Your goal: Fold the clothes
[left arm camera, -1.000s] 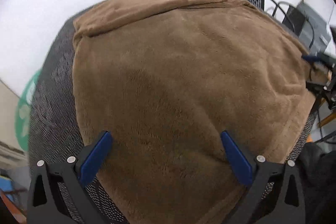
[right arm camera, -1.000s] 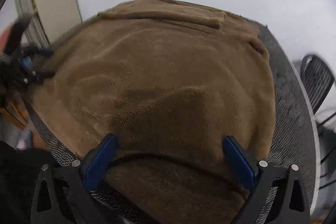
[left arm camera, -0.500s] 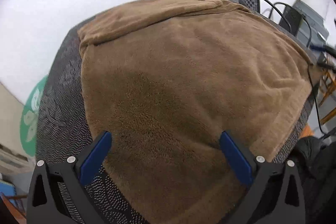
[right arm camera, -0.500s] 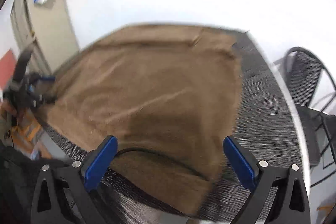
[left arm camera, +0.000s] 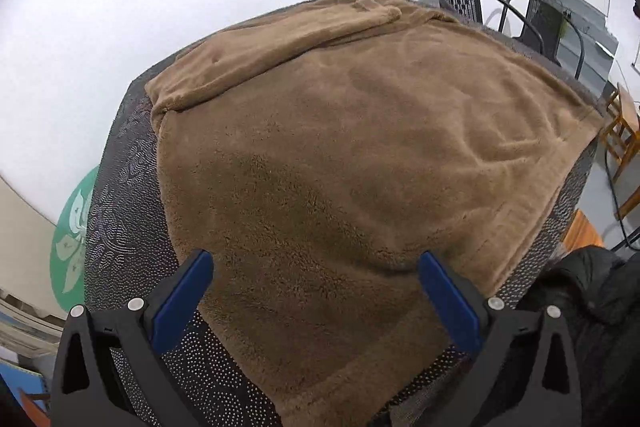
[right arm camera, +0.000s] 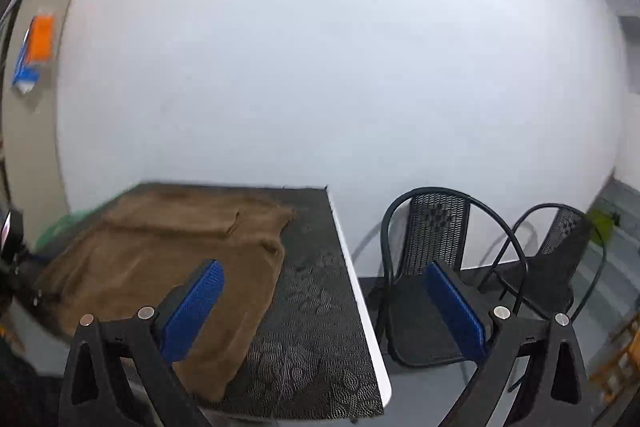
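left tool [left arm camera: 316, 285]: spread wide, holds nothing, low over near part of brown garment [left arm camera: 360, 155] | right tool [right arm camera: 320, 293]: spread wide, empty, raised over bench [right arm camera: 320, 307] right edge | garment: flat on bench, far strip folded over | chairs [right arm camera: 432, 247] beside bench

Fuzzy brown fleece garment [left arm camera: 360, 167] on a matt, dotted tablecloth [left arm camera: 124, 211].

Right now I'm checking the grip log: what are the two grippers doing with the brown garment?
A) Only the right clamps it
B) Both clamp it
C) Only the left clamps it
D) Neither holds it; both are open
D: the left gripper is spread open above the brown garment, and the right gripper is open, raised off the table.
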The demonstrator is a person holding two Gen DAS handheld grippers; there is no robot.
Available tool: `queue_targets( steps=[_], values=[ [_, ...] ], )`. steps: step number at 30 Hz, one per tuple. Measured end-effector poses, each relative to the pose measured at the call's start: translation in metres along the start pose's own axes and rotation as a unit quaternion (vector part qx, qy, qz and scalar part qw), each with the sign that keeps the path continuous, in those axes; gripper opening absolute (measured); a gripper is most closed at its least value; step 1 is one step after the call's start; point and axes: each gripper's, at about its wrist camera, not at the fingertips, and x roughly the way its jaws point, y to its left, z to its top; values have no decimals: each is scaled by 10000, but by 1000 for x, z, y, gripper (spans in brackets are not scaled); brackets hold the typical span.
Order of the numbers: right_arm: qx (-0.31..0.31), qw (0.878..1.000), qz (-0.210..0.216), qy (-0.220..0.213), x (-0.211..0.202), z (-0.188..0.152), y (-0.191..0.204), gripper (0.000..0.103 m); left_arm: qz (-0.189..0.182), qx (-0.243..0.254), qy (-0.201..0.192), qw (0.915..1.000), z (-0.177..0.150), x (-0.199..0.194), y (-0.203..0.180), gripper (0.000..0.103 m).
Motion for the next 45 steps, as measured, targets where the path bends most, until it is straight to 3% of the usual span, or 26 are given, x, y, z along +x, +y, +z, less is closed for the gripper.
queue_targets(
  steps=[1,4,7,9,12,13,15,16,19,25,29,36,42,44,45],
  values=[
    [39,10000,22,7,3,-2,1,102,37,8,-40,10000,-1,-3,-1,103],
    [-587,9959,332,607,34,-31,39,102,107,13,-80,9999,-8,-10,-3,103],
    [-1548,9773,758,1230,62,-69,87,102,139,16,-24,9999,-15,-12,-4,103],
    [-2108,9632,811,1460,72,-89,112,102,165,24,22,9999,-20,-12,-5,103],
    [-2397,9537,705,1673,80,-104,121,102,169,-19,17,9999,-25,-15,-6,103],
    [-2376,9534,673,1735,82,-105,120,99,160,-38,-2,9999,-26,-16,-6,103],
    [-2250,9544,614,1866,85,-106,114,72,157,-56,-36,9999,-27,-19,-6,103],
    [-2188,9550,572,1921,87,-106,111,52,152,-61,-44,9999,-26,-19,-7,103],
    [-1973,9589,491,1978,91,-106,112,46,110,-54,-30,9999,-24,-16,-8,103],
    [-2232,9564,525,1808,88,-108,132,46,75,25,-3,10000,-21,-13,-14,103],
    [-2163,9595,322,1777,92,-103,132,17,143,87,-15,9999,-25,-17,-13,103],
    [-2005,9643,327,1696,98,-89,130,16,140,-151,-128,9997,-46,-45,3,103],
    [-1950,9667,257,1637,112,-81,129,16,-248,-334,77,9991,-59,-46,4,102],
    [-1986,9662,224,1630,109,-83,131,16,-277,-455,97,9985,-58,-39,6,94],
    [-2016,9657,202,1625,108,-83,132,16,-313,-547,131,9979,-58,-35,8,83]
  ],
)
